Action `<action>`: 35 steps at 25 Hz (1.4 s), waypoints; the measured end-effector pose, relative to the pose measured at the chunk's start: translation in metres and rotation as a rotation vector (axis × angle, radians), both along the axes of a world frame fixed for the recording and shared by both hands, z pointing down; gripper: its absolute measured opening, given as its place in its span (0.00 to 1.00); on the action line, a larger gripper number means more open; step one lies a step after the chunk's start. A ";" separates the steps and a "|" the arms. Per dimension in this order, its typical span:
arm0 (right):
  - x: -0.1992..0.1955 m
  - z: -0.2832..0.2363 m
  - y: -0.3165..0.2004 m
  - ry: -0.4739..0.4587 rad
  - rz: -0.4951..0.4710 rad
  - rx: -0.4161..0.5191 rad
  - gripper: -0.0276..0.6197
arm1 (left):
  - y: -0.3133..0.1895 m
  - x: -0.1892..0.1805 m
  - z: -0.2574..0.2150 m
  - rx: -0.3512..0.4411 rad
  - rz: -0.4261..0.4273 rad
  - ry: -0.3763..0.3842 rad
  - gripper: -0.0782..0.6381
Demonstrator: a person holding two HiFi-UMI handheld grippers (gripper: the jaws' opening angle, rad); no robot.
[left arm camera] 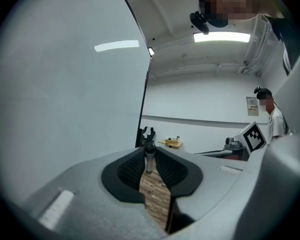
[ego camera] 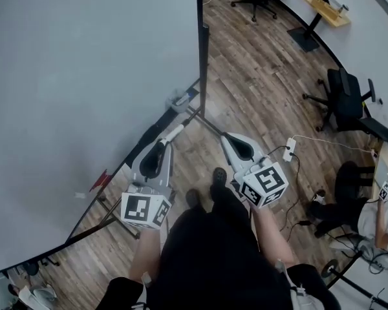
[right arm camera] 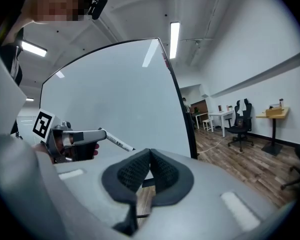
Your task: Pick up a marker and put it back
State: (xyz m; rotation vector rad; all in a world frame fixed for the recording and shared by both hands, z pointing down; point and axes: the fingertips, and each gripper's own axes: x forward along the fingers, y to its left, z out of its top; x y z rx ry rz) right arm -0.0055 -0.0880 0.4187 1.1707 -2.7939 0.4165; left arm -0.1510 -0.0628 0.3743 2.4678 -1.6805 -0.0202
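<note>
White marker (ego camera: 173,133) clamped in our left gripper (ego camera: 163,143), right gripper (ego camera: 226,137) closed on nothing: we judge it mid-carry, next needing a steady return to the whiteboard (ego camera: 84,108).

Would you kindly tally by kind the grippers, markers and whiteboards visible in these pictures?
Grippers: 2, the left gripper and the right gripper
Markers: 1 that I can make out, the marker clamped in the left gripper
Whiteboards: 1, the whiteboard
Total: 4
</note>
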 end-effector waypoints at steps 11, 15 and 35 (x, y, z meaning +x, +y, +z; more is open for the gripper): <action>0.005 -0.004 0.026 0.021 0.068 0.011 0.05 | 0.012 0.008 0.011 -0.009 0.076 -0.010 0.21; 0.003 -0.004 0.023 0.021 0.074 0.014 0.05 | 0.009 0.007 0.010 -0.006 0.080 -0.009 0.21; 0.006 -0.004 0.001 0.044 0.072 -0.005 0.05 | -0.041 -0.009 0.019 -0.016 0.013 -0.051 0.21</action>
